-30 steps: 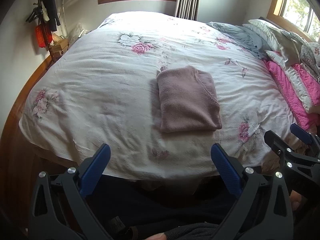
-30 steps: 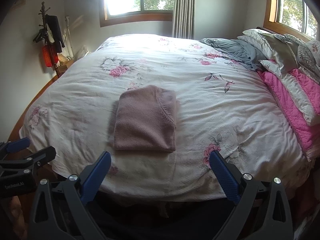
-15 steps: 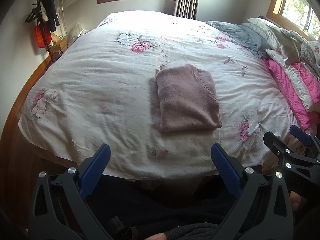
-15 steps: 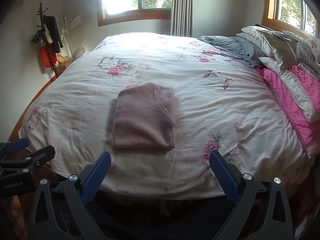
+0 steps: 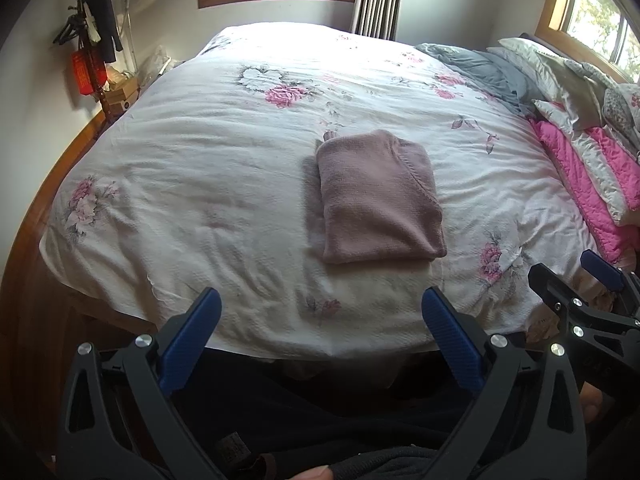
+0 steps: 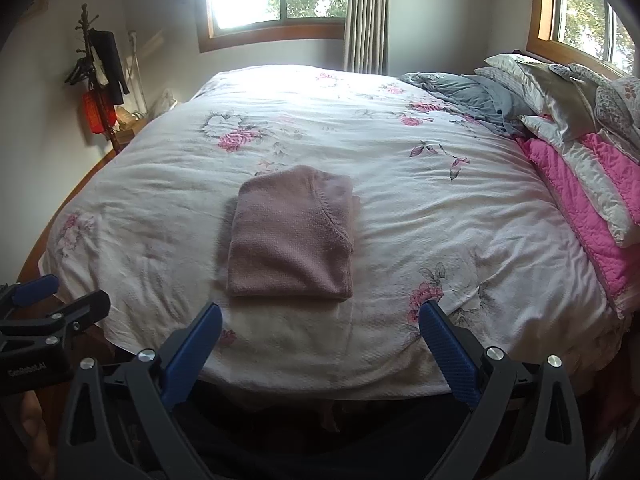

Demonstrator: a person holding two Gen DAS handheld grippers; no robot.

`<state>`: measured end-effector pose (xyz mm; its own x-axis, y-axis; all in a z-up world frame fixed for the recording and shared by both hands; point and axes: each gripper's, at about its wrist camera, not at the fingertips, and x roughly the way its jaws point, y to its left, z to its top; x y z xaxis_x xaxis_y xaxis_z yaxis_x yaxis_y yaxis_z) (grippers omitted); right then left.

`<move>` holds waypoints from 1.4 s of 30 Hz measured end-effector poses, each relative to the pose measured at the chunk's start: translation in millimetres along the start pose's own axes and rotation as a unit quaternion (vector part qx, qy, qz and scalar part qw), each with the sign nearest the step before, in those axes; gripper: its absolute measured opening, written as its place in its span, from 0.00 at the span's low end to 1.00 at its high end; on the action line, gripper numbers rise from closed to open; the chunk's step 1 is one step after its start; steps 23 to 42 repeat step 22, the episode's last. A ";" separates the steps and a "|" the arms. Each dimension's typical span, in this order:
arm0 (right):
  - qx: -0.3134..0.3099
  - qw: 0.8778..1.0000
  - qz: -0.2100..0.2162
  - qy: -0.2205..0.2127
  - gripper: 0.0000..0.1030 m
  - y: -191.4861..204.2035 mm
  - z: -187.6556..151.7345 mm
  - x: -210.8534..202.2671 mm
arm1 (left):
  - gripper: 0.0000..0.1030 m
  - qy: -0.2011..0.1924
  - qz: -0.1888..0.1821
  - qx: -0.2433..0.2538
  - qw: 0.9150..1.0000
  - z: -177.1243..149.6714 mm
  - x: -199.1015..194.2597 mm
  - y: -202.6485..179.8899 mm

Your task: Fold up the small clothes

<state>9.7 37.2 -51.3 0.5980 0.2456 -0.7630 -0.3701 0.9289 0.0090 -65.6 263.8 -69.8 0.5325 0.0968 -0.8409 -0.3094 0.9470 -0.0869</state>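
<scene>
Mauve knit garment (image 5: 378, 200) lies folded into a compact rectangle on the floral bedspread (image 5: 224, 168), about mid-width of the bed and toward its near edge, well short of the pillows (image 6: 560, 92) stacked at the right-hand end. Edges look squared; a ribbed seam curves across the top layer, and a lower layer peeks out just along the side of the bundle facing the coat stand (image 5: 90, 44). It sits flat, nothing on it, nothing touching it. Left gripper (image 5: 320, 340) is held back off the bed's near edge, blue pads spread wide, nothing between them; the garment lies beyond its fingers, apart from them. Right gripper (image 6: 320, 344) reads the same: jaws wide apart, empty, held short of the garment at the near edge of the bedspread. Each gripper shows in the other's view, low and off to the side, clear of the cloth. Judgement: this piece appears finished, folds made and bundle released. No other small garment is laid out on the bedspread; the grey bedding (image 6: 468, 96) bunched up near the pillows looks like a blanket, not part of the job, though I cannot be sure. What remains, if anything, would be fetching another item from out of view or tidying the exposed lower layer; the frames show no further pile to work through.
</scene>
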 end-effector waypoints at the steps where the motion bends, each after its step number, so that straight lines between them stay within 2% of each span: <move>1: 0.000 1.000 0.000 0.000 0.96 0.2 0.5 0.2 | 0.97 0.000 0.000 0.000 1.000 0.3 0.2 0.1; 42: -0.007 1.000 0.007 0.010 0.96 1.2 0.0 5.1 | 0.97 0.000 0.000 0.000 1.000 -1.5 -0.7 0.0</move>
